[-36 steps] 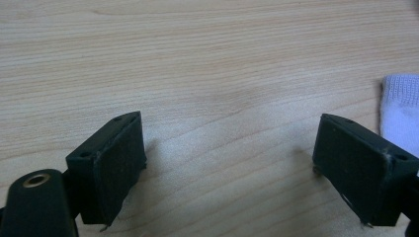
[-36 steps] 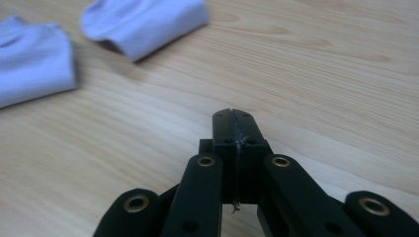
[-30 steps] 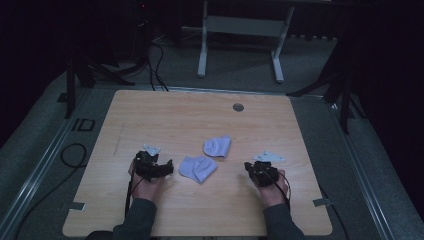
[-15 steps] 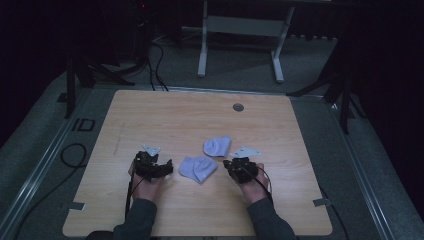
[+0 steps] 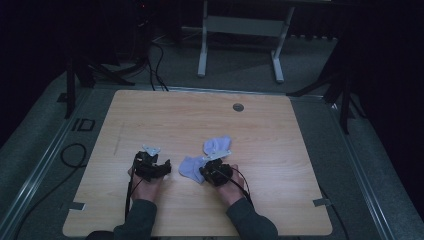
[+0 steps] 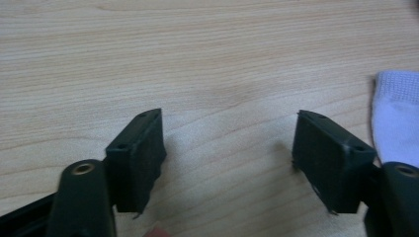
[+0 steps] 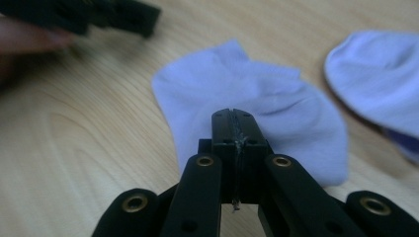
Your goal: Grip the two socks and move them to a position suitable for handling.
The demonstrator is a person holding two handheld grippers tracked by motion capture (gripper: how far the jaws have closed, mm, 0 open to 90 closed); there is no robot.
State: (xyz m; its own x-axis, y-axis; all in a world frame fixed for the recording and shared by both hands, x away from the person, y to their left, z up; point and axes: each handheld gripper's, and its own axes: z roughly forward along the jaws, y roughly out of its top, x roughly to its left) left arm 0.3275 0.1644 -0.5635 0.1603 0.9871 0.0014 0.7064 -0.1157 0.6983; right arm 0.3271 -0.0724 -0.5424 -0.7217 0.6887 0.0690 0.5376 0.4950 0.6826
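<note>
Pale lavender knit sock [image 7: 247, 106] lies flat and a bit rumpled near the front middle of the light wood-grain counter [image 5: 280, 125], with a second matching sock [image 7: 380, 79] just beside it. Right claw [image 7: 232, 116] sits over the first sock, black jaws pressed together, can't tell if any fabric's pinched. Left claw [image 6: 230, 148] is spread wide over bare wood, holding nothing.

The high view looks forward and down from above the person's side, taking in the whole bench [image 5: 280, 130] from well back. The left gripper view sits close above the boards, looking along its parted jaws, with a pale sock [image 6: 398, 116] edging in beyond its right jaw. The right gripper view looks along closed jaws at that sock [image 7: 247, 98]; both appear in the high view.
</note>
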